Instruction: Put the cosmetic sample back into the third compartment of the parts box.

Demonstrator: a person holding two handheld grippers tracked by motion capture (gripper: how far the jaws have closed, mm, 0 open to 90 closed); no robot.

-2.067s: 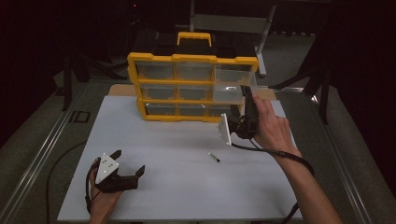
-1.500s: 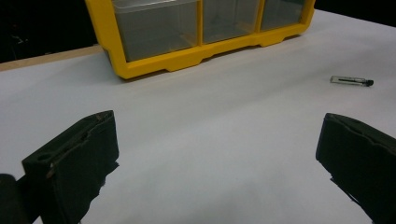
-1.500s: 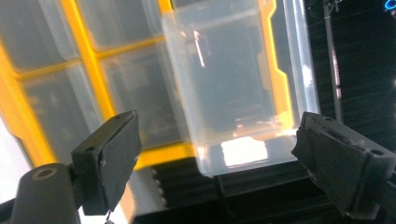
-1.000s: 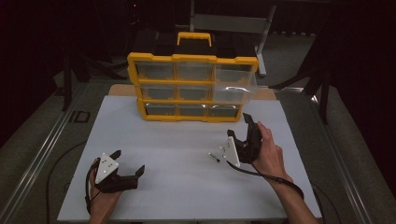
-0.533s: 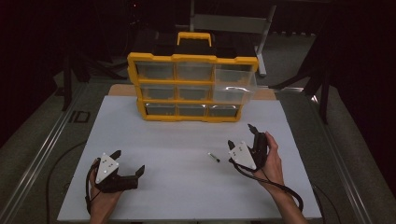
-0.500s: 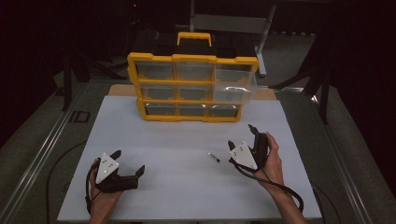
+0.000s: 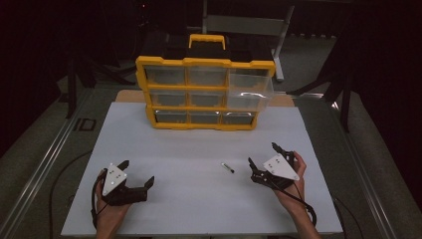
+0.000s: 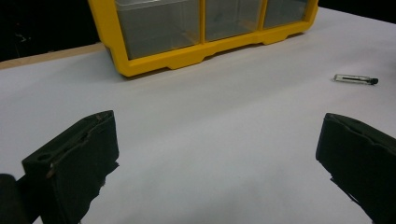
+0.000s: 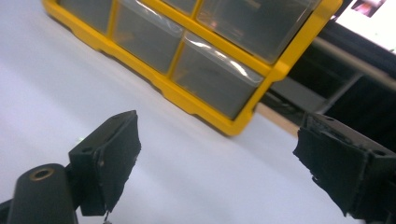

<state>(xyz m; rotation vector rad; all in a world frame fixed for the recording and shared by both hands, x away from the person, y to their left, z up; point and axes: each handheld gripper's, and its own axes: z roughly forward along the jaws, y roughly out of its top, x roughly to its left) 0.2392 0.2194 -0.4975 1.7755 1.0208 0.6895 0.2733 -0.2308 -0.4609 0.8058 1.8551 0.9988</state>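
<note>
A yellow drawer organizer (image 7: 204, 94) stands at the back of the white tabletop (image 7: 199, 144), its top right clear drawer (image 7: 250, 89) pulled out. A small clear vial with a dark cap (image 7: 227, 167) lies on the table in front of it. My right gripper (image 7: 263, 154) rests open just right of the vial, holding nothing. At the front left my left gripper (image 7: 138, 171) sits open and empty. The left gripper view has the vial (image 8: 356, 79) ahead to the right, beyond the open left gripper (image 8: 219, 172), and the organizer (image 8: 201, 32) beyond. In the right gripper view the open right gripper (image 9: 224, 158) faces the organizer (image 9: 187, 70).
The tabletop has metal rails (image 7: 45, 164) along its left and right sides. A grey metal stand (image 7: 249, 25) rises behind the organizer. The surroundings are dark.
My right gripper has come back from the pulled-out drawer to the front right of the table, beside the vial. The vial and the left gripper have stayed put.
</note>
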